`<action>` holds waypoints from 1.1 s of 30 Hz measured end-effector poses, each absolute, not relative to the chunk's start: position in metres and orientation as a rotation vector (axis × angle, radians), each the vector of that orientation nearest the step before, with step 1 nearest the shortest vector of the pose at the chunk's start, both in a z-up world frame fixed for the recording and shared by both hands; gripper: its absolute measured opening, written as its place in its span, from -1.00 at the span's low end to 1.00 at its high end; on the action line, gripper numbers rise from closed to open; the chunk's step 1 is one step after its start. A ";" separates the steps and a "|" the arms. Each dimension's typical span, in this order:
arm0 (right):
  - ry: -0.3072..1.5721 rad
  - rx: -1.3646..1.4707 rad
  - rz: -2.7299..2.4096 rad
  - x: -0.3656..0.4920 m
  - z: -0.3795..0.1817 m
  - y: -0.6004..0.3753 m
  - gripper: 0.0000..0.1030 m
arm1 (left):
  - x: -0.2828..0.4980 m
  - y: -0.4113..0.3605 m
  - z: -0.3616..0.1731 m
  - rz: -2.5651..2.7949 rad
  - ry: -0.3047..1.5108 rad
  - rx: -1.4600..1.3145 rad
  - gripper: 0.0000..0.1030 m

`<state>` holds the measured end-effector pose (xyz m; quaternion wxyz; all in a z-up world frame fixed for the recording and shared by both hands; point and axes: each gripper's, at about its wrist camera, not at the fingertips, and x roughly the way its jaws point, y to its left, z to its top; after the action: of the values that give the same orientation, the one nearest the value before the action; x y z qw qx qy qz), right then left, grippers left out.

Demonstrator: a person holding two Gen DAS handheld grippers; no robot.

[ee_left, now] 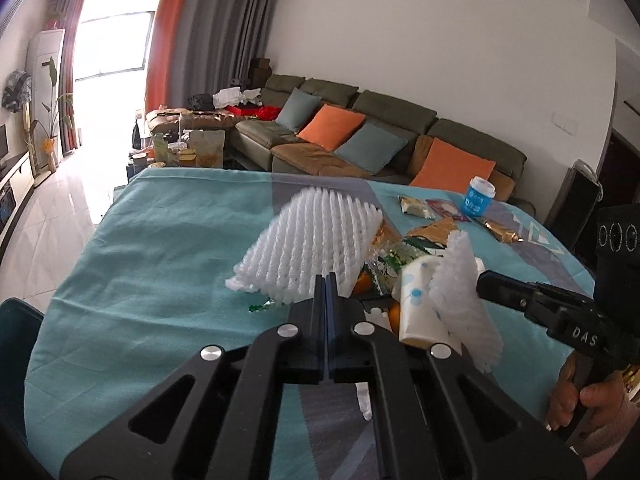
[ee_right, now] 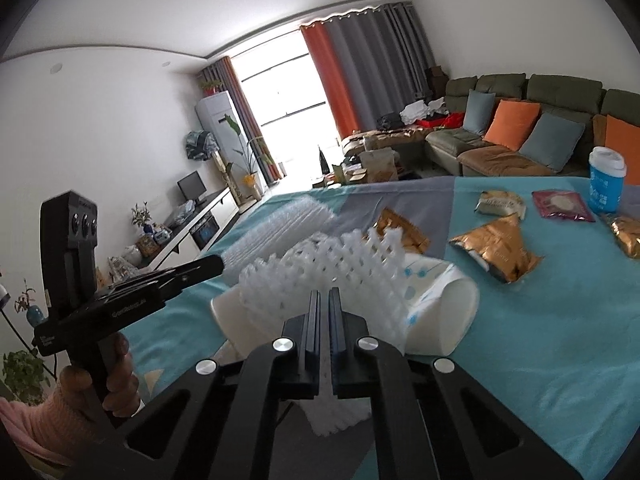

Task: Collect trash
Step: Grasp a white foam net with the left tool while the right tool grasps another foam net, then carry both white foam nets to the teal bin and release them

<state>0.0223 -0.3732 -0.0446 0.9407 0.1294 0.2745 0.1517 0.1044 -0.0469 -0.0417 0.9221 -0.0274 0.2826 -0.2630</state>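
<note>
The left gripper (ee_left: 326, 280) is sitting fully closed, its two fingers pinching the lower edge of a white foam net sleeve (ee_left: 316, 236) that is standing up directly ahead of the tips and fanning away over the table (ee_left: 152, 264), which is wearing a teal and grey cloth. The right gripper (ee_right: 324, 296) is also drawn together, clamping a second white foam net (ee_right: 320, 268) whose mesh is rising just beyond the fingertips and trailing back beneath the jaws. That second net is lying against a white paper cup with blue dots (ee_right: 440, 304), which is resting on its side immediately behind and to the right of the right gripper, its open mouth facing the camera's right.

In the left wrist view the right gripper is reaching in from the right edge, with the person's hand (ee_left: 580, 396) wrapping its handle. Behind the two nets, gold snack wrappers (ee_right: 496, 248) are lying scattered on the cloth, and a blue cup with a white lid (ee_right: 606, 180) is standing upright near the far edge of the table, well apart from both grippers.
</note>
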 end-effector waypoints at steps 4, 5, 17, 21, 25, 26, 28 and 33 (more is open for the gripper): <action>0.562 0.289 0.265 0.022 -0.044 -0.384 -0.24 | 0.100 -0.042 -0.039 -0.518 0.566 -0.048 -0.96; 0.564 0.297 0.257 0.023 -0.045 -0.386 0.12 | 0.099 -0.040 -0.039 -0.507 0.562 -0.045 -0.88; 0.640 0.337 0.330 0.033 -0.060 -0.389 -0.65 | 0.118 -0.043 -0.039 -0.572 0.616 -0.075 -0.15; 0.639 0.328 0.346 0.032 -0.059 -0.386 -0.91 | 0.131 -0.047 -0.043 -0.594 0.664 -0.095 -0.78; 0.616 0.319 0.365 0.029 -0.053 -0.383 -0.96 | 0.131 -0.049 -0.042 -0.590 0.647 -0.100 -0.83; 0.612 0.322 0.369 0.029 -0.052 -0.384 -0.96 | 0.130 -0.047 -0.040 -0.591 0.638 -0.104 -0.85; 0.602 0.332 0.376 0.028 -0.049 -0.385 -0.96 | 0.127 -0.045 -0.037 -0.593 0.627 -0.111 -0.88; 0.602 0.298 0.374 0.027 -0.049 -0.379 0.04 | 0.118 -0.030 -0.026 -0.589 0.585 -0.144 -0.89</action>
<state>0.0267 -0.3789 -0.0487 0.9270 0.1455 0.2937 0.1825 0.1176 -0.0302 -0.0260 0.9126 -0.0698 0.2840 -0.2858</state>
